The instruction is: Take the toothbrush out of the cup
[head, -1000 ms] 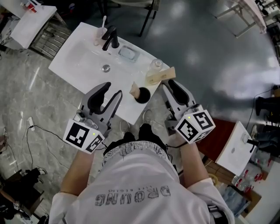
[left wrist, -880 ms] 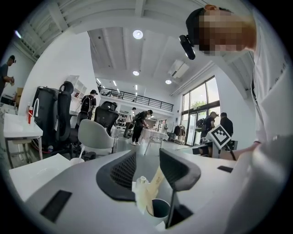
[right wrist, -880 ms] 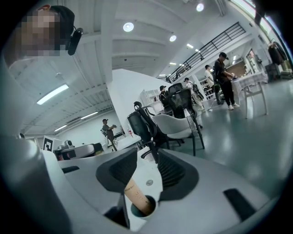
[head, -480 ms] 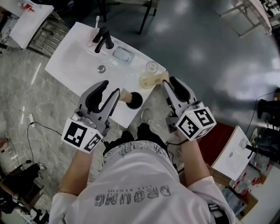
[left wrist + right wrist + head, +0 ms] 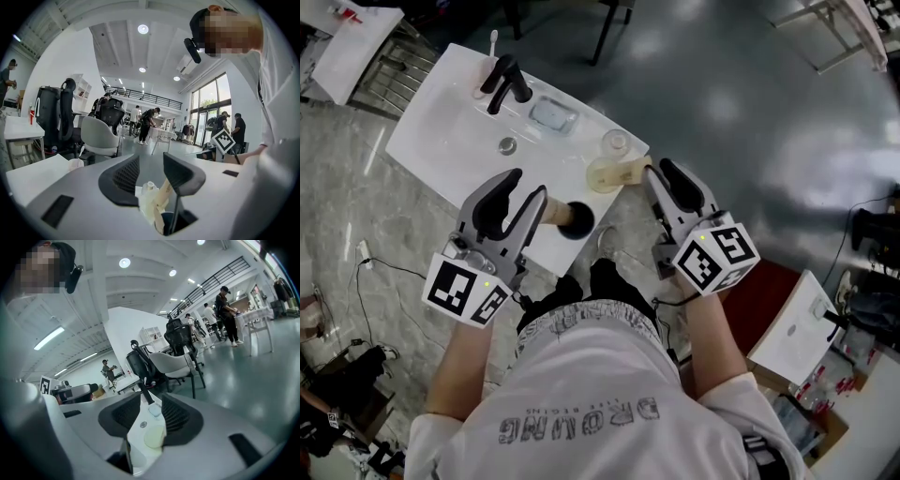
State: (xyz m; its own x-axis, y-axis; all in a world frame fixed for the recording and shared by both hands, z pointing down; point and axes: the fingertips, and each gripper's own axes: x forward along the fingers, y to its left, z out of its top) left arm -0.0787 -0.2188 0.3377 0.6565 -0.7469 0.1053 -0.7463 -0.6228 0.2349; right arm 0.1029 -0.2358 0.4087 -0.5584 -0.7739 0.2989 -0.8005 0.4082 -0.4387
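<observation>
— Where's the toothbrush point(image 5: 493, 39) from here?

— At the far left corner of the white worktop point(image 5: 441, 155), standing in the cup point(image 5: 481, 86). Its long axis runs near upright, head end up and well proud of the rim.

— Which gripper is closer?

— The left gripper point(image 5: 523, 192). It hovers over the near edge, its jaws apart with nothing between them, and the cup lies ahead of it and a little to its left. The right gripper point(image 5: 661, 176) is just as open and empty, but it sits off the worktop's right end, well apart from the cup.

— Anything in the way?

— The black faucet point(image 5: 504, 80) stands just beside the cup, on the side towards the basin. I'd judge that the tight spot, since a jaw coming in from the right could knock it. A brush with a dark round head point(image 5: 567, 216) lies at the near edge by the left gripper, and a cream bottle point(image 5: 609, 173) lies on its side near the right one. Neither is on the line to the cup.

— And room to pull it out?

— It's open above. The cup sits close to the worktop's far edge, so I'd lift straight up rather than drag sideways, or the cup may tip.
</observation>
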